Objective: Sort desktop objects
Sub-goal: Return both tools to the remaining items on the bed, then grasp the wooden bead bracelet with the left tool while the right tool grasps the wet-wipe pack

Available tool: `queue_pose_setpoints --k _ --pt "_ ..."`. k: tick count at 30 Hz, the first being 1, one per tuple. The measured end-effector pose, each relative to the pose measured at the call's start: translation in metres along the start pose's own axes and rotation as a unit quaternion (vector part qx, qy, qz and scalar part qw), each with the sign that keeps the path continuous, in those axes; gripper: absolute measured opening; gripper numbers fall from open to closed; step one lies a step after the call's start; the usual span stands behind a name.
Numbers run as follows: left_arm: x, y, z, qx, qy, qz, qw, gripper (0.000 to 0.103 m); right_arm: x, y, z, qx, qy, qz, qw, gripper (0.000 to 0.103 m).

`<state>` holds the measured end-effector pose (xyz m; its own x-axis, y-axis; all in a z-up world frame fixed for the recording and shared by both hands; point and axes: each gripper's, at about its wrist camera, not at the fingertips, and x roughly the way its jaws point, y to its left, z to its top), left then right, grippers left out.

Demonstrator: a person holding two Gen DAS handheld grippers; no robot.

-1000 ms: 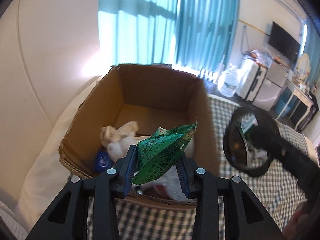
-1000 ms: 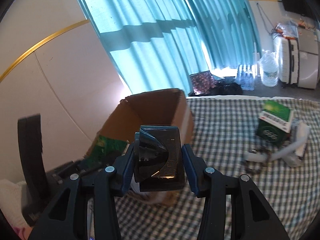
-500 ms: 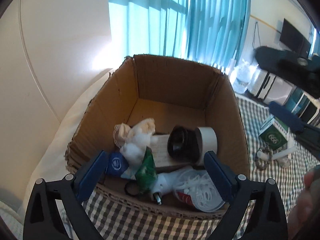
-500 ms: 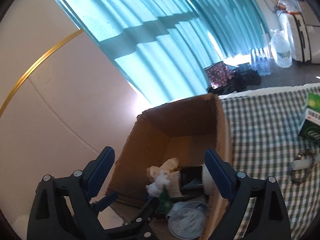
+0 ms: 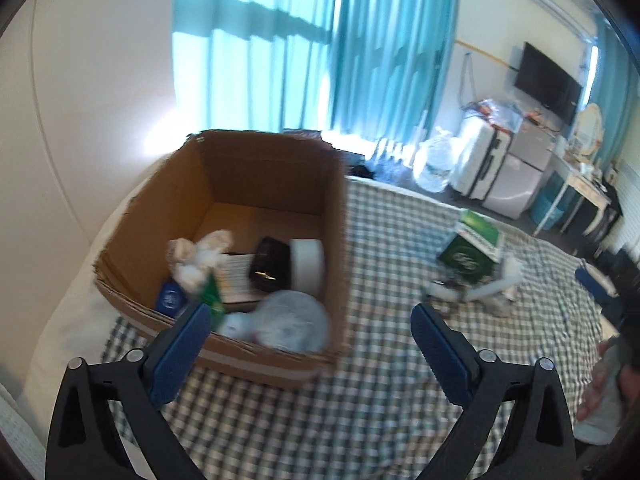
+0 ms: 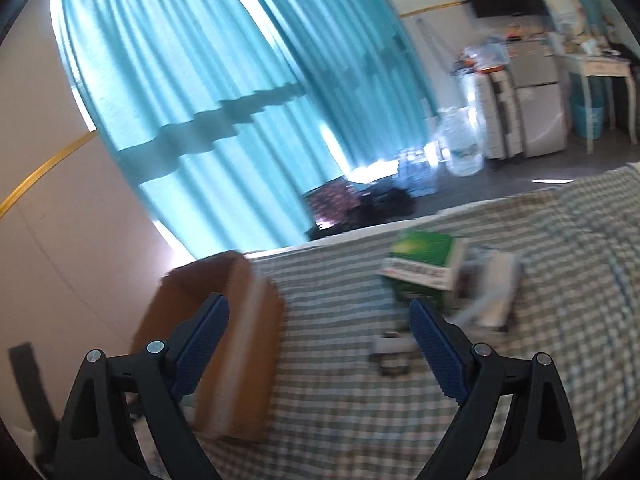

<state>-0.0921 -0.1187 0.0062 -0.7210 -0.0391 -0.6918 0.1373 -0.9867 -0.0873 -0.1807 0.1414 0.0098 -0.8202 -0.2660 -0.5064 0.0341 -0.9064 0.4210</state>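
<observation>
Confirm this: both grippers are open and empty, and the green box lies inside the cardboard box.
Not quite. The left gripper and right gripper are open and empty, but the green box lies outside the cardboard box, on the checkered cloth, as the left wrist view shows.

Bedroom (bed point(image 5: 400, 420), TV point(image 5: 546, 76), curtains point(image 5: 360, 52))

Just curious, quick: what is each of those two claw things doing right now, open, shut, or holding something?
Left gripper: jaws opening wide, nothing between them.
Right gripper: open, holding nothing.
</observation>
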Motion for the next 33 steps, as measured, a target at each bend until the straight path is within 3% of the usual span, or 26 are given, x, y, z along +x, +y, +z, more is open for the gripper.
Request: queue_pose_setpoints --k 7,10,15,29,33 --pt "0.017 -0.077 -0.033 0.031 0.011 -0.043 0.9986 0.103 -0.005 -0.095 -0.041 0.036 0.033 -0.087 0.995 0.092" --pt "0.04 -0.104 -0.047 0.041 0.032 -0.049 0.9974 0.103 0.005 -0.112 -0.038 0.036 0.046 -0.096 0.994 0.092" --pt "0.079 -0.137 -0.058 0.083 0.059 -0.028 0.9944 0.103 0.029 -0.118 -0.037 -0.008 0.057 -0.121 0.991 0.092" --pt "0.179 -0.189 -0.066 0.163 0.088 0.007 0.9826 0.103 0.102 -0.145 -0.04 -0.002 0.115 -0.102 0.988 0.092" --pt "0.204 -0.189 -0.062 0.165 0.092 0.021 0.9817 0.103 0.116 -0.141 -0.039 -0.026 0.121 -0.1 0.987 0.092"
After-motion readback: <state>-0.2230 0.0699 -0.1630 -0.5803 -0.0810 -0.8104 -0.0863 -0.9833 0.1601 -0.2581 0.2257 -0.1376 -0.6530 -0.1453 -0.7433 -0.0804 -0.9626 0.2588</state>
